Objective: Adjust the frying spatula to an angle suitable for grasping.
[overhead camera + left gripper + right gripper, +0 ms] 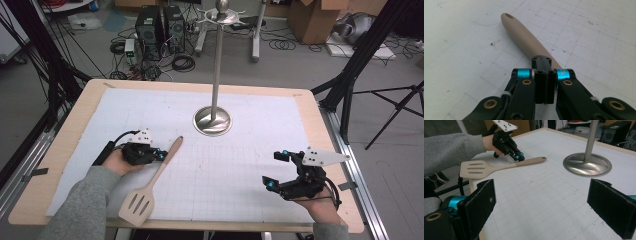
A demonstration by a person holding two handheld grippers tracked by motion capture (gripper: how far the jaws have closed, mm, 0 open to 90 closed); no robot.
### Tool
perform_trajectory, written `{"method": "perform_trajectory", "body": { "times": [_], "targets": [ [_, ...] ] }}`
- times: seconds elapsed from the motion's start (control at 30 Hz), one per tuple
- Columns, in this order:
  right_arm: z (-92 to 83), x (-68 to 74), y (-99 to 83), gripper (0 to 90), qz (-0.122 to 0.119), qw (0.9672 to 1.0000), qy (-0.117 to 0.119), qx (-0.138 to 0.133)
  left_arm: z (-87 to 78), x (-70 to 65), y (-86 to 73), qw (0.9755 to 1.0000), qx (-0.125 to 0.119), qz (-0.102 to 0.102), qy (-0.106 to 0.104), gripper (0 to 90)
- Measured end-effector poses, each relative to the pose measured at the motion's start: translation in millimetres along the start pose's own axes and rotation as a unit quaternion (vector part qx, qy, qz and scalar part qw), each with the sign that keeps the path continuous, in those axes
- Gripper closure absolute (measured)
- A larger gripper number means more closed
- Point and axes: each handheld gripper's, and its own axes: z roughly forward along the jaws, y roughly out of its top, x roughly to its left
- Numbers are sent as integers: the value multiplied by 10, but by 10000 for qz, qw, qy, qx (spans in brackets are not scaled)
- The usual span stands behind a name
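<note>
Left gripper [161, 156] sits at about 9 o'clock on the worktop [310, 107], jaws clenched on the handle of a beige slotted spatula [150, 182]; in the left gripper view the jaws [544, 82] are pressed together over the handle, with the rest of it running on ahead to the hanging hole at its tip. The spatula lies flat on the white gridded mat [250, 145], slotted blade toward 7 o'clock at the near edge, handle tip pointing toward 12–1 o'clock. Right gripper [276, 170] is at about 4 o'clock, released: jaws wide apart, nothing between them, well apart from the spatula. In the right gripper view both black pads [480, 202] frame bare mat, with the left gripper [518, 157] and spatula [499, 167] farther off. A polished metal stand with a round base [213, 120] and tall upright pole stands past the centre toward 12 o'clock, near the handle tip but not touching it. Grey sleeve [82, 207] on the left forearm.
</note>
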Motion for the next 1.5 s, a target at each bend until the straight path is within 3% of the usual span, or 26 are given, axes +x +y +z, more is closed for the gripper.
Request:
{"method": "perform_trajectory", "body": {
  "times": [0.3,0.53,0.6,0.67,0.87,1.1,1.3,1.43,1.5],
  "targets": [
    [-58,10,-36,74,14,10000,-82,-16,155,-95,127,9993,52,267,-245,898],
    [-83,15,-69,74,56,9999,-121,24,201,-120,153,9988,49,356,-344,898],
    [-80,15,-69,74,62,9999,-111,30,173,-121,165,9989,80,409,-227,898],
    [-78,15,-67,74,85,9999,-109,30,106,-122,189,9993,-18,305,-195,897],
    [-56,4,-53,74,89,9999,-64,-2,-138,-285,269,9985,-185,388,-334,898],
    [-38,7,-13,74,31,10000,10,-63,-137,-469,225,9973,91,535,-494,897],
    [-10,-13,-5,74,15,10000,43,-73,-134,-521,184,9955,303,703,-554,897],
    [13,-20,-6,74,15,10000,73,-44,-131,-541,117,9930,553,886,-552,896],
    [19,-20,2,74,23,10000,73,-58,-144,-537,85,9921,664,878,-596,897]
  ]
}}
